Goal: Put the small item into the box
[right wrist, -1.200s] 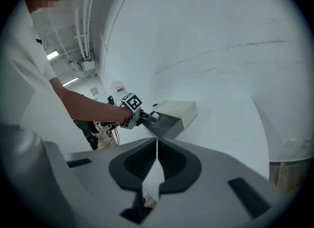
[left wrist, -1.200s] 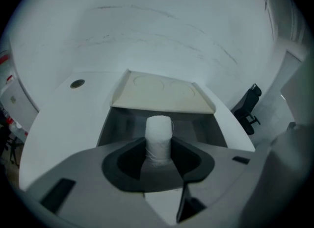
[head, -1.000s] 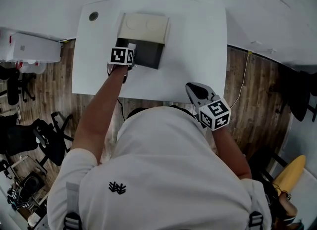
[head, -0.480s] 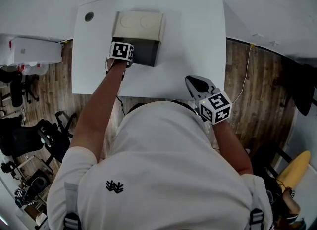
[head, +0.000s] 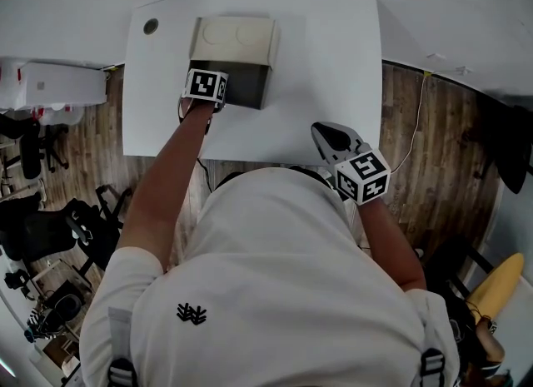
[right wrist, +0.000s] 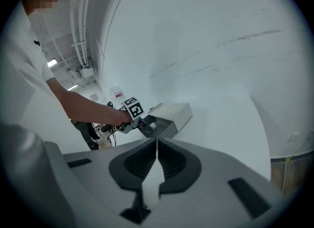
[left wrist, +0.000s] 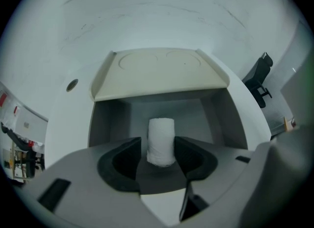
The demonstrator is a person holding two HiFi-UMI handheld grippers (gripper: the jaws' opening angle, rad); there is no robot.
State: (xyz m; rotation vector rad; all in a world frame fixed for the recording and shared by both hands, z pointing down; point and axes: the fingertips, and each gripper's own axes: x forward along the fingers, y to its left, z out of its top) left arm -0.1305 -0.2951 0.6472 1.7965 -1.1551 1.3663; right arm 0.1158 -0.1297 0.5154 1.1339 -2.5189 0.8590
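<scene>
We look down over a white table (head: 333, 61) on which an open box (left wrist: 105, 119) sits, its cream lid (left wrist: 159, 72) folded back and its dark grey inside facing us. The left gripper (left wrist: 158, 143) points steeply down into the near left part of that box. From the head view its marker cube (head: 205, 86) and the hand behind it cover the jaws and that corner of the box, so there we cannot make out the small item at all.

The left gripper view shows it: a small white roll (left wrist: 161, 131) stands upright inside the box, between the two jaws. The jaws have just been opening and stand wide apart. We see a clear gap on the roll's left side; on the right the pad lies just beside it, and we cannot tell whether it touches. The roll's lower end is cut off behind the gripper's body, so its footing on the box floor is hidden from us. Two faint circles on the lid are hard to read.

The right gripper (right wrist: 157, 143) hangs over the near edge of the table, well apart from the box, its jaws closed together with nothing between them. Its view shows the box and the left hand far off, too small to show the roll.
</scene>
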